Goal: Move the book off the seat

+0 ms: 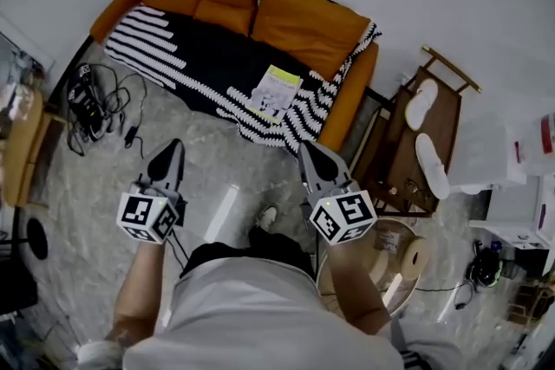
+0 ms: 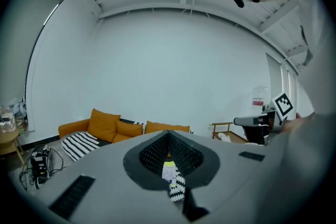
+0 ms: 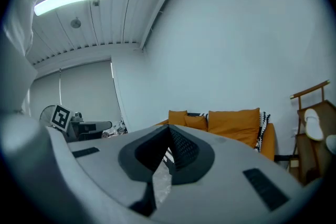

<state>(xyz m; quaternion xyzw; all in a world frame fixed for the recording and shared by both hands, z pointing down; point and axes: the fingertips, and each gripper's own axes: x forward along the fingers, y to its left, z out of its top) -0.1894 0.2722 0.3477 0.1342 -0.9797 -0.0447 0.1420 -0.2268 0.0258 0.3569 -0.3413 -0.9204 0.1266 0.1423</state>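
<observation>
A white and yellow book [image 1: 276, 91] lies flat on the black-and-white striped blanket [image 1: 199, 56] that covers the seat of the orange sofa [image 1: 303, 17]. Both grippers hang over the floor in front of the sofa, apart from the book. My left gripper [image 1: 171, 152] is shut and holds nothing; its tips point at the sofa's front edge. My right gripper [image 1: 310, 150] is shut too and empty, just short of the sofa's right corner. In the left gripper view the book [image 2: 168, 170] shows through the slit below the closed left gripper [image 2: 169, 136]. The right gripper [image 3: 169, 131] faces the sofa [image 3: 231, 123].
A wooden rack [image 1: 416, 143] with white slippers stands right of the sofa. Tangled cables [image 1: 95, 104] lie on the floor at the left. A white cylinder [image 1: 221, 217] lies by the person's foot. A round stool [image 1: 395, 260] with rolls stands at the lower right.
</observation>
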